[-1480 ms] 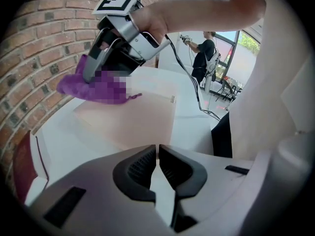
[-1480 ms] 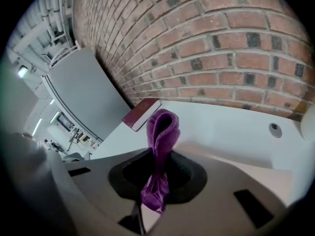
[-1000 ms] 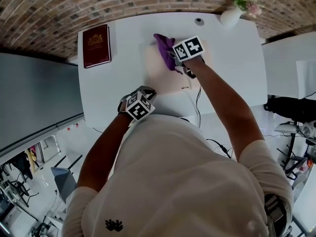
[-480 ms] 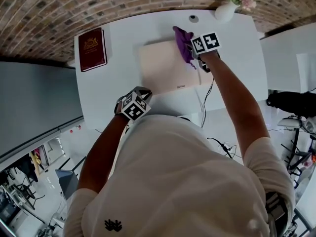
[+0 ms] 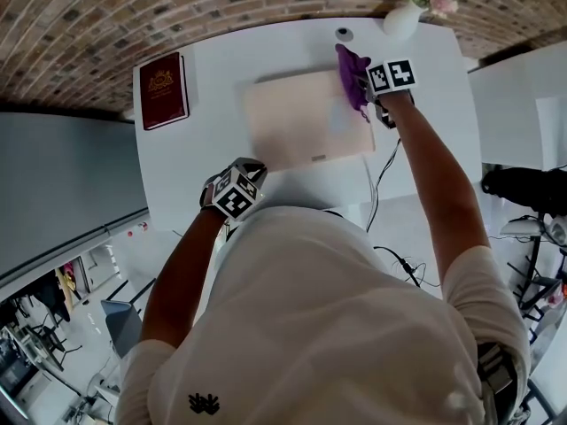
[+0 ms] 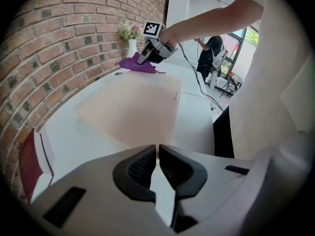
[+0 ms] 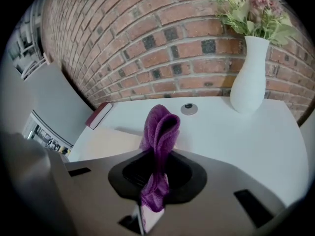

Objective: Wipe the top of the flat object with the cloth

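- While the right gripper (image 7: 156, 178) clamps the purple cloth (image 7: 160, 127), the cloth stands up between its jaws; the flat beige object (image 5: 301, 122) lies just left of them;
- the left gripper (image 6: 157, 168) has its jaws together, empty; the flat object lies ahead of them.

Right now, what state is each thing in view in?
Left hand-held gripper: shut, empty.
Right hand-held gripper: shut on the cloth.
Cloth: bunched, at the far right corner of the board.
Board: lying flat.
Book: closed, lying flat.
Vase: upright, holding flowers.
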Available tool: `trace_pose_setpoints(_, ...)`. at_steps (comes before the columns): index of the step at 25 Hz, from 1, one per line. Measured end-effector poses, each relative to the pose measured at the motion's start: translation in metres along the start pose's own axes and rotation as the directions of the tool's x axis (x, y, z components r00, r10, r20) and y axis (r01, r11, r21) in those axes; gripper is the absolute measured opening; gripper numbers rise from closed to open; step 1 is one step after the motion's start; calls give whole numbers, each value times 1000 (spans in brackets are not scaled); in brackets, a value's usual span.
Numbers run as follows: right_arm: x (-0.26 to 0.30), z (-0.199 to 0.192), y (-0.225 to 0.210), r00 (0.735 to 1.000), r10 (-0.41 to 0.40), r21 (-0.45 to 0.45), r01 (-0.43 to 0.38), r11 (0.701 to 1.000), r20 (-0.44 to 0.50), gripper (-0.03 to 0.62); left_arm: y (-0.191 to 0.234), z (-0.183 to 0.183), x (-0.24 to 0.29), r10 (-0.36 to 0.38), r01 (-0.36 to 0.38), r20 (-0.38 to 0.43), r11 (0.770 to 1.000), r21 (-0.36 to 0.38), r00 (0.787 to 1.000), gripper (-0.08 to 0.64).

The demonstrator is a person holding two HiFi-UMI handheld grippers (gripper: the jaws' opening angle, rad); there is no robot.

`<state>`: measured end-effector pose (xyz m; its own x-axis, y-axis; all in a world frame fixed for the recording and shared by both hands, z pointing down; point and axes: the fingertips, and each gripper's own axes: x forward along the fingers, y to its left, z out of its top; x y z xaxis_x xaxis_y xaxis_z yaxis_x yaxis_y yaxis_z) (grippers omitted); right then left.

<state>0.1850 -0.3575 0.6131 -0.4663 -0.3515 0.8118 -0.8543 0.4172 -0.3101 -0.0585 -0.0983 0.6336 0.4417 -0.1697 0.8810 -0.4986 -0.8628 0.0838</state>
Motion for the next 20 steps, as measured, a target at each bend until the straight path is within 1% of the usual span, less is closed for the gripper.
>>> trace_pose_setpoints(5, -8, -3, -19, 1000, 5, 14, -5, 1000, 9, 77, -2, 1, 2, 19, -19, -31, 1000, -8, 999, 38)
trace_pose_setpoints(9, -14, -4, -34, 999, 7, 29, -8, 1000, 35, 77, -2, 3, 2, 43, -45, -43, 998, -45, 998, 38)
trace_pose_setpoints(12, -22, -6, -47, 997, 13, 54, -17, 998, 75, 75, -2, 5, 4, 65, -68, -44, 993, -93, 997, 38)
trace_pose_setpoints(15, -35, -14, -53, 990, 51, 87, -62, 994, 129, 76, -2, 7, 6, 81, -86, -39, 984, -154, 996, 38)
trace_pose_setpoints(18, -51, -26, -51, 981, 73, 71, -86, 994, 178, 77, 2, 13, 4, 107, -106, -7, 971, -216, 994, 38)
trace_pose_setpoints(20, -66, -38, -47, 972, 80, 74, -99, 992, 221, 75, 5, 13, 0, 136, -128, 13, 956, -265, 991, 38)
